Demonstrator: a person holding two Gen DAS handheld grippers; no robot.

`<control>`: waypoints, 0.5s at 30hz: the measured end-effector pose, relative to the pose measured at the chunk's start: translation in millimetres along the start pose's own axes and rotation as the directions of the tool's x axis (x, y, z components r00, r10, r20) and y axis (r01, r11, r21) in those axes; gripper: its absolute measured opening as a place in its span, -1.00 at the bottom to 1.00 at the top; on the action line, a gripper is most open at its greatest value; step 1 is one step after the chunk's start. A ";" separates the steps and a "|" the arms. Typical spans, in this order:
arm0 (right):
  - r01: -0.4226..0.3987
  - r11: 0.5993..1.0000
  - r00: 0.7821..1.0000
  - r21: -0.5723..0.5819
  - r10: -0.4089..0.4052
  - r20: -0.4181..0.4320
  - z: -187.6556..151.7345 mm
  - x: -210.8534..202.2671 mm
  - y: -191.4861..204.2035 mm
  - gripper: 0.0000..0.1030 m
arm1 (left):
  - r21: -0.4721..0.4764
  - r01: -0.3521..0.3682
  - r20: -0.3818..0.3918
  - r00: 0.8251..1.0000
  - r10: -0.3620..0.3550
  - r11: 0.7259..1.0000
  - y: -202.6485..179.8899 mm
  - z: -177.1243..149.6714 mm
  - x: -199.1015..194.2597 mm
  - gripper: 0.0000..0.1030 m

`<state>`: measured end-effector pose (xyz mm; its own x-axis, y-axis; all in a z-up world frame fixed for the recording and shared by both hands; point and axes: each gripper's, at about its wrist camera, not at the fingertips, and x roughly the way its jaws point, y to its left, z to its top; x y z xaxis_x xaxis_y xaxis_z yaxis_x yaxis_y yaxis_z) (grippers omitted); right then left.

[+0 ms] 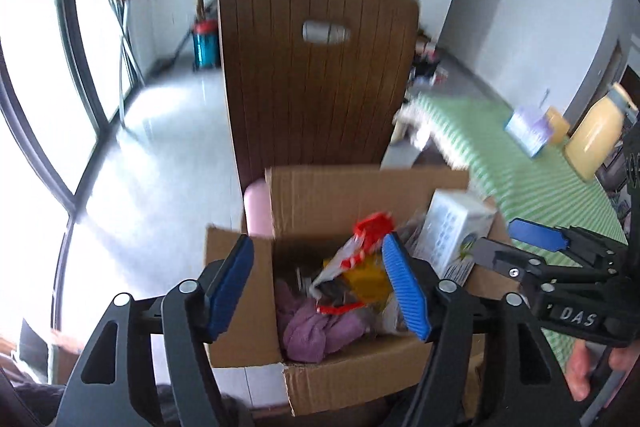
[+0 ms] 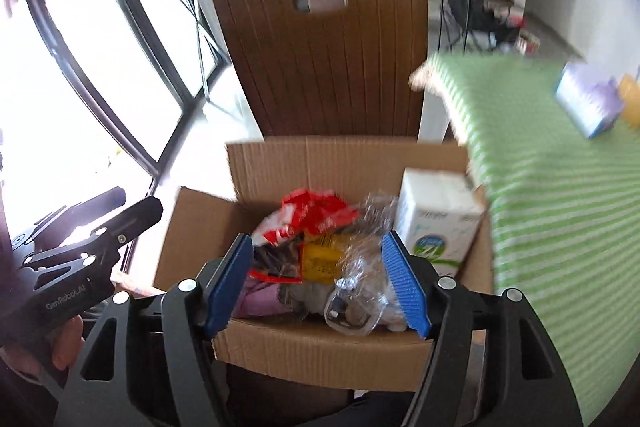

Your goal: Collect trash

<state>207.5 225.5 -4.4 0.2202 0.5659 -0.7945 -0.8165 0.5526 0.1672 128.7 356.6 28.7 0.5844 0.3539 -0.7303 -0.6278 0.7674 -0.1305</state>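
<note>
1. Cardboard box (image 2: pixel 320 339) sat open-topped below both grippers, on what looked like a chair with a tall brown slatted back (image 2: pixel 320 47), just beside a table under a green striped cloth (image 2: pixel 540 227).

2. Trash lay heaped inside the box: a red and white wrapper (image 2: pixel 308 215), a yellow packet (image 2: pixel 320 259), crumpled clear plastic (image 2: pixel 360 291), a purple cloth (image 1: pixel 320 331), and a white carton (image 2: pixel 436 223) standing upright against the wall nearest the table.

3. Handling, as a judgement: the wrappers and clear plastic looked light, thin and slippery — likely to crumple and slide out of a shallow pinch, so a bunched fold would be the better place to grip. The cloth looked soft and easy to take anywhere. The carton looked stiff but light, best held across its narrow sides. Nothing there looked fragile.

4. More items stood on the cloth-covered table: a blue and purple packet (image 2: pixel 588 103) and, in the left view, a jar of pale yellow contents (image 1: pixel 596 139). Whether those counted as trash could not be told.

5. Left gripper (image 1: pixel 318 287) hung over the box with its blue pads well apart — nothing between them, nothing touched.

6. Right gripper (image 2: pixel 318 287) likewise hung over the box, pads spread wide and empty; the plastic seen between them lay below, inside the box.

7. Both pictures were motion-blurred.
</note>
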 end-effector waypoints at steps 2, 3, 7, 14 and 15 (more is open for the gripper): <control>0.017 1.000 0.999 -0.017 -0.016 0.047 -3.1 -20.0 -7.5 0.38 | 0.018 -0.020 0.067 0.998 0.019 1.000 -4.8 0.7 -24.1 0.31; 0.029 0.999 0.997 -0.025 -0.027 0.071 -3.5 -29.3 -7.4 0.38 | 0.027 -0.027 0.096 0.995 0.025 0.999 -7.0 0.8 -36.4 0.31; 0.061 0.997 0.989 -0.038 -0.056 0.138 -13.3 -50.4 -15.1 0.38 | 0.019 -0.046 0.208 0.977 0.041 0.999 -11.6 -0.2 -68.1 0.53; 0.179 0.978 0.866 -0.110 -0.104 0.489 -36.7 -92.6 -4.7 0.61 | 0.022 -0.088 0.470 0.880 0.067 0.996 -18.2 -14.7 -106.2 0.87; 0.189 0.975 0.845 -0.113 -0.103 0.525 -40.4 -95.8 -5.0 0.61 | 0.032 -0.090 0.482 0.874 0.063 0.995 -20.1 -16.5 -107.3 0.87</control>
<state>168.9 143.8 47.3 0.5504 0.7422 -0.3824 -0.8150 0.5771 -0.0530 70.1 294.3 98.6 0.7191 0.6155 -0.3226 -0.6607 0.7494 -0.0430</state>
